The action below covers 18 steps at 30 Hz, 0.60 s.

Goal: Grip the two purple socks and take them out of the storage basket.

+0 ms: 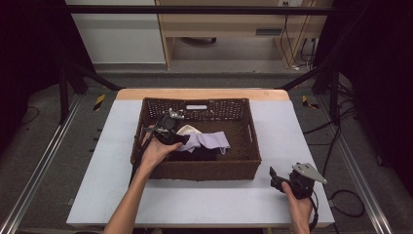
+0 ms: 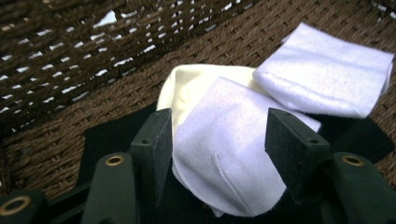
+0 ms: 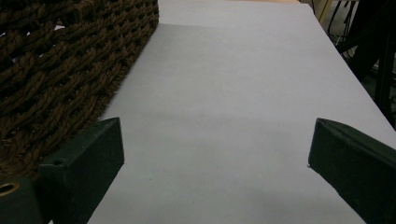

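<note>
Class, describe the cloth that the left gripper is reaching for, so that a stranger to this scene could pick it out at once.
Find the brown wicker basket on the white table. Inside it lies a small heap of cloths, with the left gripper open astride one. That one is the pale lilac cloth, on top of a cream cloth and a black cloth.

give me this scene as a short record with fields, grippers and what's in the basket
setting: white table with a brown wicker basket on it
basket contents: lavender cloth, cream cloth, black cloth
left gripper: inside the basket, jaws open on either side of the lavender cloth, not closed on it
right gripper: open over bare table, beside the basket's outer wall
cloth order: lavender lies over the cream and black cloths
</note>
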Each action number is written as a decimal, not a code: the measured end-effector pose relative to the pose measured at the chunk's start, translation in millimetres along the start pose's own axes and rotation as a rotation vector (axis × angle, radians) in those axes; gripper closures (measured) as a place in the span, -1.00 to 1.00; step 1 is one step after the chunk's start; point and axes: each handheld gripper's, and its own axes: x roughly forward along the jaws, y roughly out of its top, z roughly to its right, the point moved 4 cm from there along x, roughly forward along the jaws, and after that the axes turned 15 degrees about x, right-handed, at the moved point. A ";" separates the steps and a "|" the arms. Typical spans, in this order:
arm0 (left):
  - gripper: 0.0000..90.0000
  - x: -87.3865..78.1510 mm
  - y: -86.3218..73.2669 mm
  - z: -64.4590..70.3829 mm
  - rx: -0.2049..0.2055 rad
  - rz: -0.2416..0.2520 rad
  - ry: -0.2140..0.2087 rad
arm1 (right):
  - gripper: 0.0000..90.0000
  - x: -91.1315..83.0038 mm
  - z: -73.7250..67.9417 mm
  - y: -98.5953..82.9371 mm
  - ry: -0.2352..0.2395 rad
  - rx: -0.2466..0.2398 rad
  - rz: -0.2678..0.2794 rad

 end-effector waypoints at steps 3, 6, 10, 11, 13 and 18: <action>-0.04 2.5 -0.7 0.6 0.019 -0.033 -0.003 | -0.91 0.2 0.1 0.0 0.001 -0.003 -0.003; 0.02 5.5 -1.3 2.0 0.034 -0.060 -0.011 | -0.91 0.5 0.3 0.1 0.004 -0.001 -0.007; 0.14 10.3 -2.6 3.8 0.048 -0.112 -0.023 | -0.91 0.4 0.4 0.1 0.004 0.000 -0.007; 0.14 11.4 -2.9 4.4 0.054 -0.124 -0.026 | -0.91 0.4 0.4 0.1 0.004 0.000 -0.007; 0.24 13.2 -3.6 5.4 0.061 -0.147 -0.031 | -0.91 0.5 0.4 0.1 0.006 0.000 -0.008; 0.64 16.1 -5.2 7.9 0.071 -0.186 -0.061 | -0.91 0.5 0.4 0.1 0.006 0.001 -0.009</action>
